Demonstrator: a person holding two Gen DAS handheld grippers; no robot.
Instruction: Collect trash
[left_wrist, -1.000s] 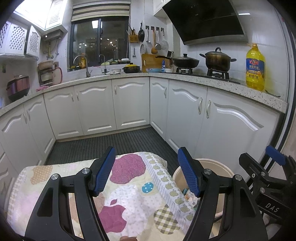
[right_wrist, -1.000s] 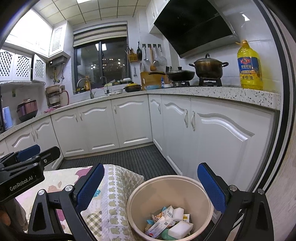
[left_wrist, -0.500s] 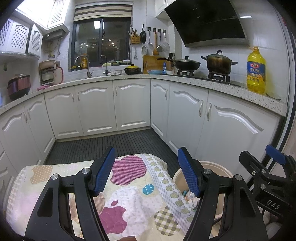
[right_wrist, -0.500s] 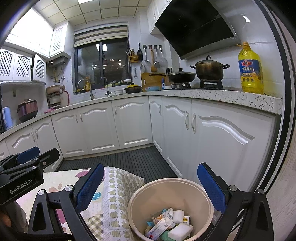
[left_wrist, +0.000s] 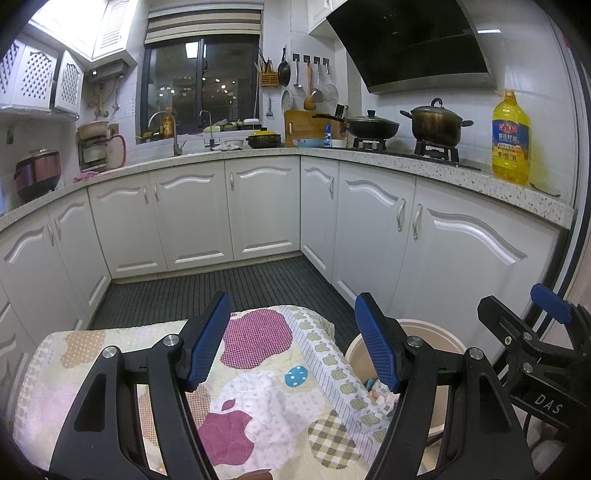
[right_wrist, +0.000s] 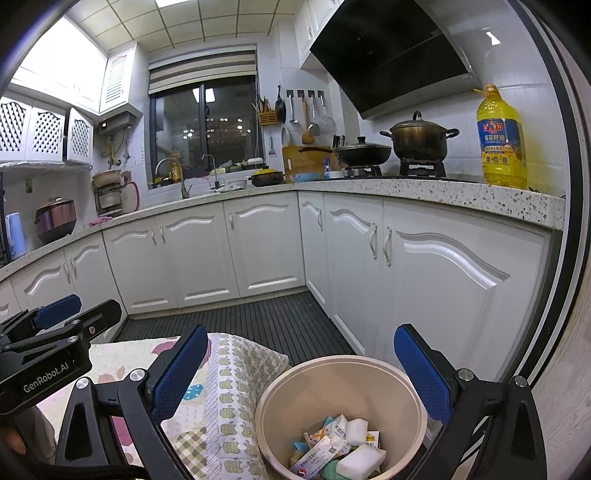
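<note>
My right claw (right_wrist: 304, 373) hangs released above the beige bin (right_wrist: 341, 369) (wrappers (right_wrist: 325, 448) inside), just right of the quilted bench (left_wrist: 258, 387); my left claw (left_wrist: 291, 343) is released too, over the quilt.

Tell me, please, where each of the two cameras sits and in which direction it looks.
Left wrist: sits on the left gripper, low above the patterned quilt, facing the kitchen corner; its own open fingers and the right gripper at the right edge show.
Right wrist: sits on the right gripper, above the beige trash bin holding wrappers, facing the same cabinets; the left gripper shows at the left edge.
Shared: quilt, bin, oil bottle.
</note>
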